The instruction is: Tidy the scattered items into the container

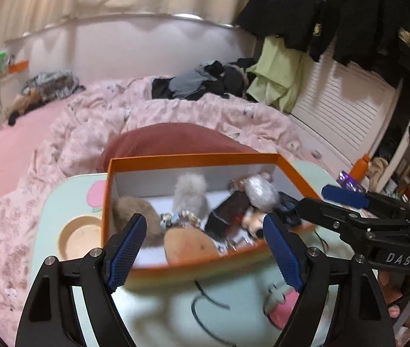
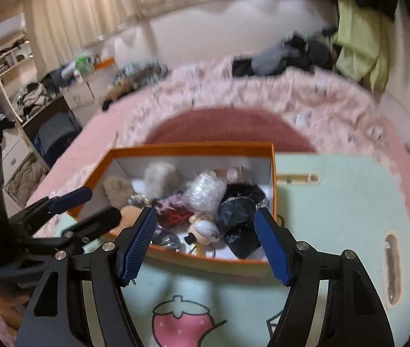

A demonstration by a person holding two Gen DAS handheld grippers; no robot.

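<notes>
Both the left gripper (image 1: 205, 248) and right gripper (image 2: 205, 245) gape empty before the orange box (image 1: 193, 160) on a mint lap table (image 2: 349, 202), pink-quilted bed (image 1: 89, 121) behind it.

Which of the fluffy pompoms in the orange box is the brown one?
The brown pompom at the box's left end; the grey pompom mid-box and the white pompom to the right are paler.

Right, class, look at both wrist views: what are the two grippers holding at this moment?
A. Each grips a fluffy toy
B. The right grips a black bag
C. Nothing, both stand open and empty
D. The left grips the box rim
C: the left gripper and right gripper both show spread blue fingers with nothing between them, poised before the orange box of plush items.
</notes>
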